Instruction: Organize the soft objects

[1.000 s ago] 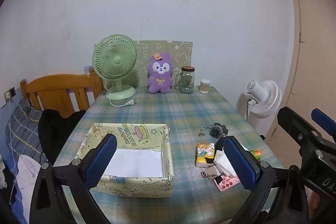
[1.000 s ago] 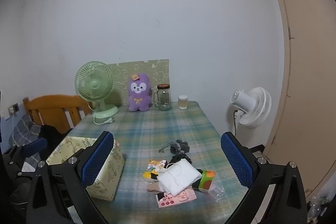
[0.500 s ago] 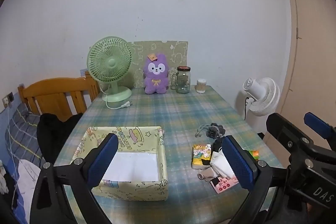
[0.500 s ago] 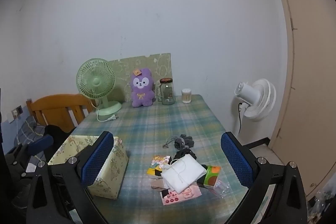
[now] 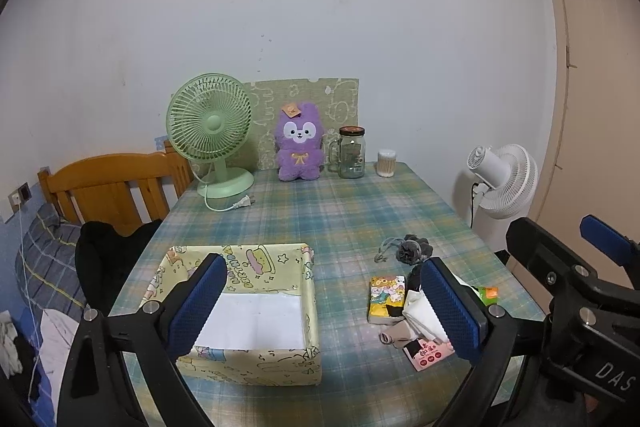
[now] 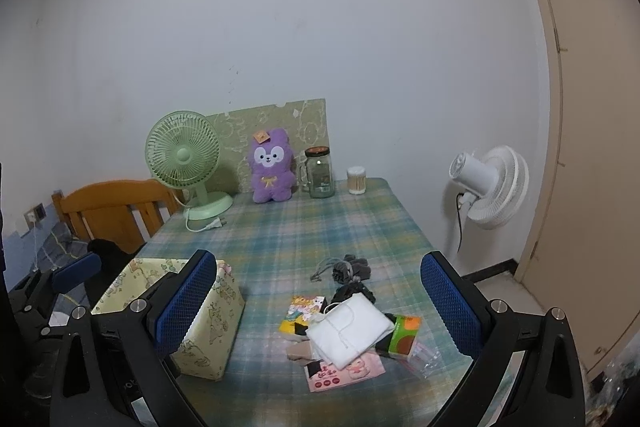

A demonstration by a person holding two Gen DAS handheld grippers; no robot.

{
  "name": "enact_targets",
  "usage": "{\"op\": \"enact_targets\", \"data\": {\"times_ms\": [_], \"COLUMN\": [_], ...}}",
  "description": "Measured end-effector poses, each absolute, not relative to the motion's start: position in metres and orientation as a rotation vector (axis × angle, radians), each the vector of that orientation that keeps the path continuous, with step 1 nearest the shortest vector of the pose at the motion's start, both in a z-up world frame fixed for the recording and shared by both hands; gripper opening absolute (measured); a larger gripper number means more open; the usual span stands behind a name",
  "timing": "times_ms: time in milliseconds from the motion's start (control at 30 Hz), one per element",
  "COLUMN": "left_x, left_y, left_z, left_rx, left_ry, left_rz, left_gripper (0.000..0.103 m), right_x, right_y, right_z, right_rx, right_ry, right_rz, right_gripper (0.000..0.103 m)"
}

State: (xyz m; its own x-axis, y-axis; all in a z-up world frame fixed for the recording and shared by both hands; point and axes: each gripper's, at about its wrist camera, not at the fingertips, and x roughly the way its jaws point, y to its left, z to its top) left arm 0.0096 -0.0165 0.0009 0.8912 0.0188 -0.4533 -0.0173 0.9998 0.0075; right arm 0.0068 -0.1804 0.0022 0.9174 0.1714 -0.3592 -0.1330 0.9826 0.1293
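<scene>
A yellow patterned open box (image 5: 256, 311) with a white bottom sits near the front left of the plaid table; it also shows in the right wrist view (image 6: 192, 323). To its right lies a pile of soft items: a white cloth pouch (image 6: 348, 331), a yellow tissue pack (image 5: 386, 299), a green-orange pack (image 6: 404, 337), a pink packet (image 6: 344, 373) and a grey drawstring bundle (image 5: 412, 251). My left gripper (image 5: 320, 307) is open and empty above the box and pile. My right gripper (image 6: 320, 303) is open and empty above the pile.
At the back of the table stand a green desk fan (image 5: 210, 131), a purple plush toy (image 5: 299, 143), a glass jar mug (image 5: 351, 153) and a cotton-swab tub (image 5: 387, 163). A wooden chair (image 5: 108, 187) stands left, a white floor fan (image 5: 500, 179) right.
Both grippers have drawn back and risen a little, so the table looks farther off. Both stay open and empty. Nothing on the table has moved.
</scene>
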Motion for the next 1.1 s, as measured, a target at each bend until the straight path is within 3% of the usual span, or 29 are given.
{"op": "enact_targets", "data": {"times_ms": [1100], "left_x": [0.0154], "left_y": [-0.0237], "left_z": [0.0054], "left_rx": [0.023], "left_ry": [0.483], "left_rz": [0.017], "left_gripper": [0.098], "right_x": [0.0093], "right_y": [-0.1858], "right_z": [0.0056], "right_rx": [0.089], "right_ry": [0.403], "right_rz": [0.145], "right_gripper": [0.103]}}
